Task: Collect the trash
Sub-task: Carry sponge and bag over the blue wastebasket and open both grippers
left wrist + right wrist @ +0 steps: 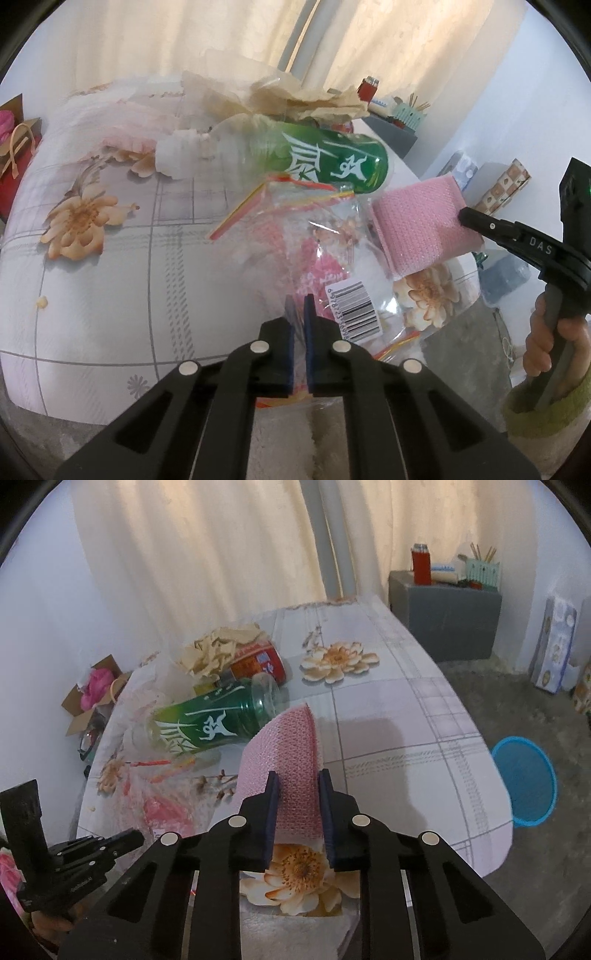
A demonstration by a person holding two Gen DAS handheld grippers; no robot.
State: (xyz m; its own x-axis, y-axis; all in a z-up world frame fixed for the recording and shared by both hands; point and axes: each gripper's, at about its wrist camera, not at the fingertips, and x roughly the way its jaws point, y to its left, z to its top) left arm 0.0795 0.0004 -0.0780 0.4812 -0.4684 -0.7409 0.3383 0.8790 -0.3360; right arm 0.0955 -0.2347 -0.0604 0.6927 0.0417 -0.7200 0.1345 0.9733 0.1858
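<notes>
Gathering trash: pink foam sheet (291,760) clamped in right tool (297,779), clear bag (332,258) pinched by left tool (300,306).
Next, sheet to be fed into bag mouth above worktop (406,716).

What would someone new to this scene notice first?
Probably the pink bubble wrap pinched in the right gripper above the floral tablecloth. Behind it lies a green bottle beside crumpled paper, while the left gripper clamps a clear plastic bag.

one green bottle (218,720), one red can (260,664), one pink sheet (288,760), one clear bag (325,258)
</notes>
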